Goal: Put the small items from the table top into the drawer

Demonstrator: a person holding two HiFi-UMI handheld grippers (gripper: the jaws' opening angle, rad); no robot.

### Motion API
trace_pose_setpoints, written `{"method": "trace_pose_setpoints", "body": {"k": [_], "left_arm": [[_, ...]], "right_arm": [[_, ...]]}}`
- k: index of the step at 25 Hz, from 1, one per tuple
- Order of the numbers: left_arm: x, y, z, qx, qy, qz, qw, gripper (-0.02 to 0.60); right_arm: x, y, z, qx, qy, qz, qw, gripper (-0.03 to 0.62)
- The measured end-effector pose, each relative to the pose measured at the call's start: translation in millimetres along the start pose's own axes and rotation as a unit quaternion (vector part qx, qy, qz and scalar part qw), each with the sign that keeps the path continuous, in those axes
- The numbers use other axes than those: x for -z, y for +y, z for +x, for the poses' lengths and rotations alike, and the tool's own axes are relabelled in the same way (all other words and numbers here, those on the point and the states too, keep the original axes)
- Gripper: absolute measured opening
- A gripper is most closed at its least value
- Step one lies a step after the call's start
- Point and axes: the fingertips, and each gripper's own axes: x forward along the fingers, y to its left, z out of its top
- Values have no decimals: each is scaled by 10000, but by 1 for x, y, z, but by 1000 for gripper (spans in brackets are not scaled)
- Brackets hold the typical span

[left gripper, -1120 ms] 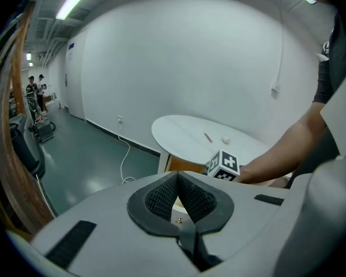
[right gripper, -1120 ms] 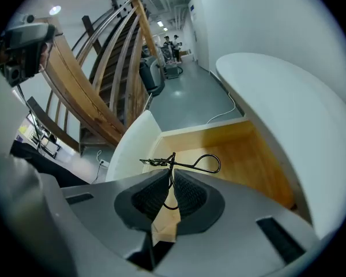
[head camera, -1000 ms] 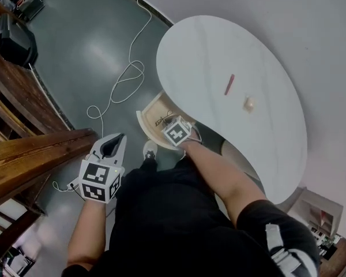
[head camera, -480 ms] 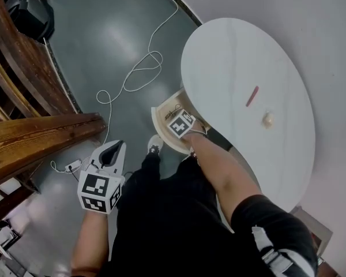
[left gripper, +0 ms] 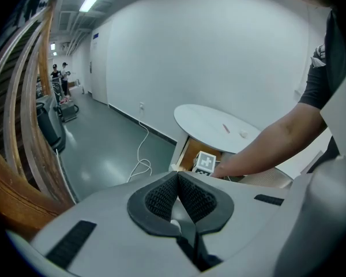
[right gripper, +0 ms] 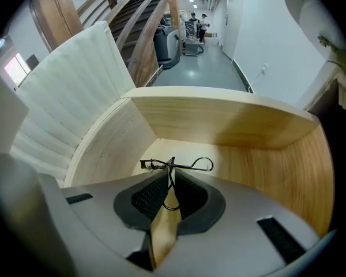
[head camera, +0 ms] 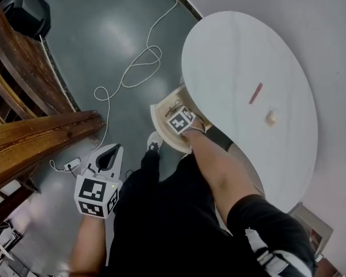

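Inside the curved pale-wood drawer [right gripper: 219, 120], half tucked under the smooth white table top [head camera: 236, 56], the right gripper [right gripper: 170, 175] pinches a thin black wire piece [right gripper: 187, 165] between ribbed pads; what the piece is stays unclear. The left gripper [left gripper: 177, 178] hangs aside, jaws pressed together on nothing. A slim red stick [head camera: 255, 93] and a beige lump [head camera: 270, 118], too small to identify, lie on the table top.

The drawer [head camera: 157, 112] stands open under the table's [head camera: 236, 51] near edge. The right gripper [right gripper: 170, 175] is inside it, a curler [right gripper: 184, 165] between its jaws. On the table, a stick [head camera: 256, 93] lies near a lump [head camera: 270, 118]. The left gripper [head camera: 108, 153] is over the floor, between the drawer and a rail [head camera: 40, 134]. A cable [head camera: 139, 68] lies beyond.
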Motion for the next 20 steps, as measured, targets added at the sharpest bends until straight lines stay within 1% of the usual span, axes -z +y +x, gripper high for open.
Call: {"method": "trace_pose_setpoints", "body": {"k": [5,9,17,20], "left_arm": [[-7,-1,4,119,-18,112,9999,15],[-20,-4,4,255,-128,212,9994,15],[-49,-21,15,573,-359,565,9961,15],[-61,-31,22,684,-447,654,9945,15]], "right_arm": [[0,6,-12,2,-59,85,9999,34],[-3,13,-34,11,-172,190,9997,34],[-17,25,-101,24,-797,347,9962,34],[-21,30,-136,22,-1108,560,9923,32]]}}
